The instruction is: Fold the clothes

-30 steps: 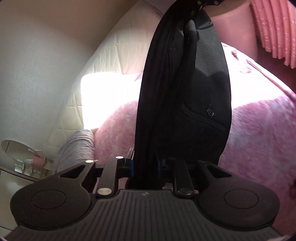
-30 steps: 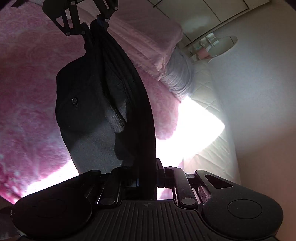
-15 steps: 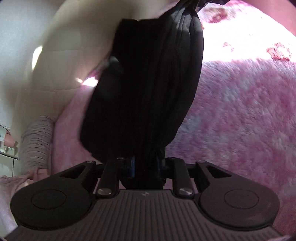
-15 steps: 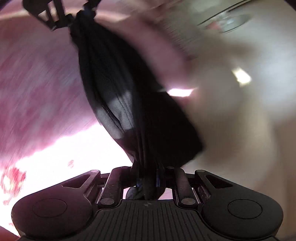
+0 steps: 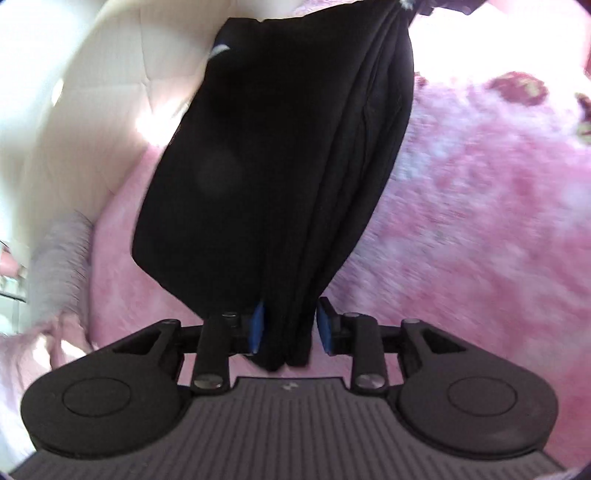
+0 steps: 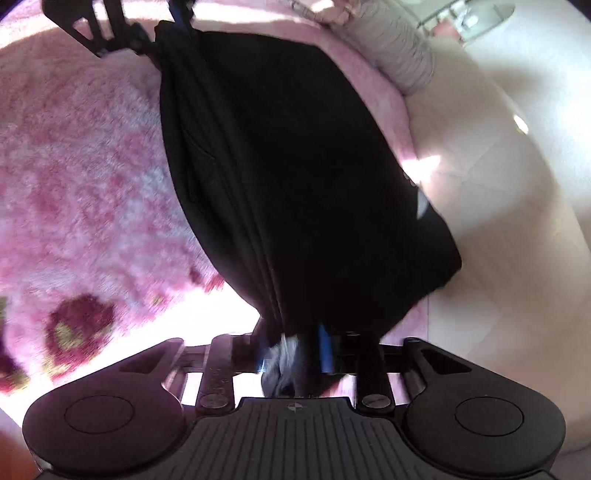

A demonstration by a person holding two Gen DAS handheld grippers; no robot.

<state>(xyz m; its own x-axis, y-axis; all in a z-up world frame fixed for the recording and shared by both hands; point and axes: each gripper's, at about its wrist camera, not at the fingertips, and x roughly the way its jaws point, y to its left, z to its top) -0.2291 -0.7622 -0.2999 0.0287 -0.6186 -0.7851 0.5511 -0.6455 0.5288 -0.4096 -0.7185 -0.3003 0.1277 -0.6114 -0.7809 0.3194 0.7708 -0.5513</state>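
Observation:
A black garment (image 5: 266,166) hangs bunched and stretched between my two grippers, just above a fluffy pink blanket (image 5: 480,221). My left gripper (image 5: 290,326) is shut on one end, with cloth gathered between its blue pads (image 5: 257,326). In the right wrist view the same garment (image 6: 295,166) spreads wide, a pocket seam showing on its left side. The right gripper (image 6: 293,350) is shut on the other end. The left gripper (image 6: 173,22) shows at the top of that view, holding the far end. What lies under the garment is hidden.
The pink blanket (image 6: 74,166) has dark red flower patches near its sunlit part. A white quilted mattress (image 5: 110,92) borders it, seen too at the right (image 6: 517,221). A grey ribbed cushion (image 5: 59,258) lies at the blanket's edge (image 6: 399,48).
Both grippers have swung down toward the bed with the garment still held. The cloth, earlier a narrow hanging strip, now spreads wide close above the blanket.

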